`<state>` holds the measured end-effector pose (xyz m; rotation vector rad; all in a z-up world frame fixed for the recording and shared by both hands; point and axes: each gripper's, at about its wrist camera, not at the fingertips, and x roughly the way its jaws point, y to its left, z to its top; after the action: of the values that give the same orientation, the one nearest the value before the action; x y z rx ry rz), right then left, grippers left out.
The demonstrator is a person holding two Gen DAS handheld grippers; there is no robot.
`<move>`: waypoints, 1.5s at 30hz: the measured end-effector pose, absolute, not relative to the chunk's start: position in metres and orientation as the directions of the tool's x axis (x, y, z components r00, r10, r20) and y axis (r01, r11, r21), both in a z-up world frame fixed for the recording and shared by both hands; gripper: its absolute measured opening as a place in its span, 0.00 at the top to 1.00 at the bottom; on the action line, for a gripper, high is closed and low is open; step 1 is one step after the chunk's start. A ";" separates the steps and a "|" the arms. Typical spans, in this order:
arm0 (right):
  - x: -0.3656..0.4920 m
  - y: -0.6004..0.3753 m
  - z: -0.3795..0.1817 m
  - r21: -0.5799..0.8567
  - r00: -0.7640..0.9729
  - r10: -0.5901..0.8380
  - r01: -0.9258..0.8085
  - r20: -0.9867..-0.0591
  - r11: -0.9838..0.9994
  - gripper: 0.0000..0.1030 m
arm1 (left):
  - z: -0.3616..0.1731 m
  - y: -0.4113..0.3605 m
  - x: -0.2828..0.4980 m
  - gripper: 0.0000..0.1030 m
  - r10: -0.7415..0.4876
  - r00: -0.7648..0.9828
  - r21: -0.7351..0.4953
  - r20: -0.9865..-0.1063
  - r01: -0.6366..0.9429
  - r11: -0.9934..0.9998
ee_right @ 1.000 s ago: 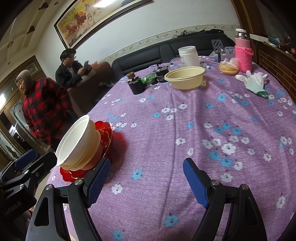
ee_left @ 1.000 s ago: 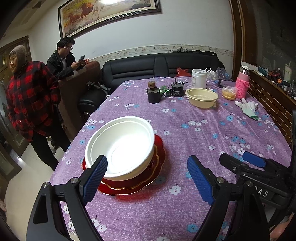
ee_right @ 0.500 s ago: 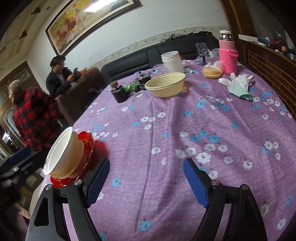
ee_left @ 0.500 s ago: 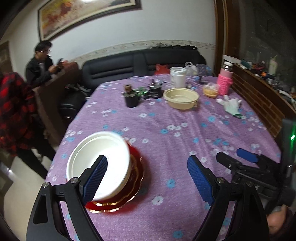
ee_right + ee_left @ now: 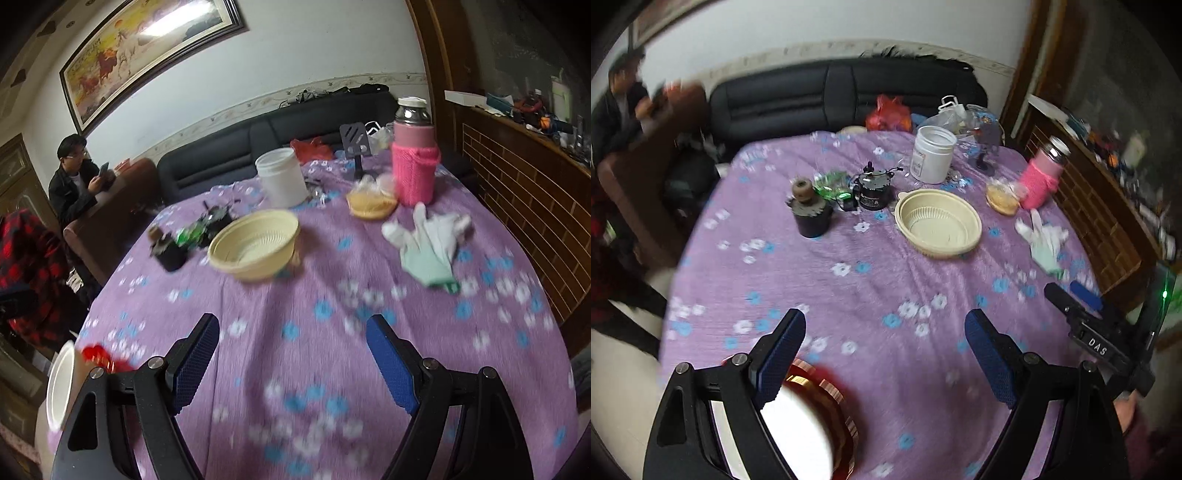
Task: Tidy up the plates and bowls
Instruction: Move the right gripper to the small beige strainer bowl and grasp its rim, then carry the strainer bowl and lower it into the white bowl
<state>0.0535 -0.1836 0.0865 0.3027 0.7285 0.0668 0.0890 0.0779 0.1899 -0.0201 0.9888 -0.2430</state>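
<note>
Purple counter [image 5: 871,280]: both claws, L [image 5: 884,356] & R [image 5: 291,360], are apart w/ nothing held; approach cream bowl [image 5: 255,243] slowly, grip rim.

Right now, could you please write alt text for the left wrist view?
The open left gripper hovers over a purple floral tablecloth, a white bowl on a red plate at its left finger. A cream basket sits beyond.
</note>
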 end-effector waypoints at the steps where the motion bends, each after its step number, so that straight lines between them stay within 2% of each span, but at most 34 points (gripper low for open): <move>1: 0.065 -0.186 0.086 0.313 0.740 0.178 0.047 -0.649 0.948 0.17 | 0.186 0.078 0.098 0.15 -0.220 0.521 -0.143 -0.825 0.185 0.972; 8: 0.152 -0.193 0.047 0.478 0.657 0.288 0.127 -0.697 0.869 0.17 | 0.115 0.078 0.181 0.16 -0.327 0.431 -0.328 -0.841 0.075 0.942; 12: 0.180 -0.190 0.032 0.504 0.644 0.307 0.143 -0.701 0.852 0.19 | 0.092 0.067 0.210 0.17 -0.379 0.405 -0.395 -0.832 0.045 0.917; 16: 0.206 -0.189 0.017 0.513 0.617 0.318 0.164 -0.720 0.843 0.28 | 0.077 0.052 0.238 0.17 -0.398 0.393 -0.423 -0.829 0.026 0.906; 20: 0.225 -0.185 0.004 0.509 0.588 0.329 0.166 -0.739 0.845 0.40 | 0.060 0.035 0.261 0.17 -0.377 0.369 -0.399 -0.850 0.019 0.917; 22: 0.231 -0.184 -0.001 0.511 0.582 0.334 0.166 -0.741 0.844 0.43 | 0.050 0.028 0.269 0.18 -0.370 0.355 -0.389 -0.859 0.017 0.921; 25: 0.236 -0.184 -0.006 0.515 0.574 0.341 0.169 -0.745 0.840 0.48 | 0.037 0.020 0.277 0.35 -0.381 0.322 -0.395 -0.867 0.022 0.918; 27: 0.237 -0.184 -0.009 0.516 0.569 0.344 0.168 -0.747 0.840 0.54 | 0.028 0.013 0.281 0.62 -0.392 0.292 -0.400 -0.872 0.034 0.916; 29: 0.237 -0.184 -0.010 0.520 0.569 0.352 0.159 -0.743 0.839 0.63 | 0.022 0.006 0.281 0.74 -0.400 0.266 -0.401 -0.877 0.053 0.915; 33: 0.233 -0.179 -0.006 0.526 0.563 0.372 0.135 -0.738 0.840 0.78 | 0.026 0.004 0.272 0.75 -0.391 0.273 -0.387 -0.879 0.070 0.920; 45: 0.158 -0.137 0.040 0.511 0.574 0.415 0.007 -0.706 0.859 0.78 | 0.082 0.048 0.183 0.75 -0.324 0.346 -0.322 -0.880 0.065 0.944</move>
<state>0.1581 -0.1374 0.0400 0.4979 0.9375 0.2513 0.1835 0.0479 0.0823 -0.2477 1.1941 -0.2555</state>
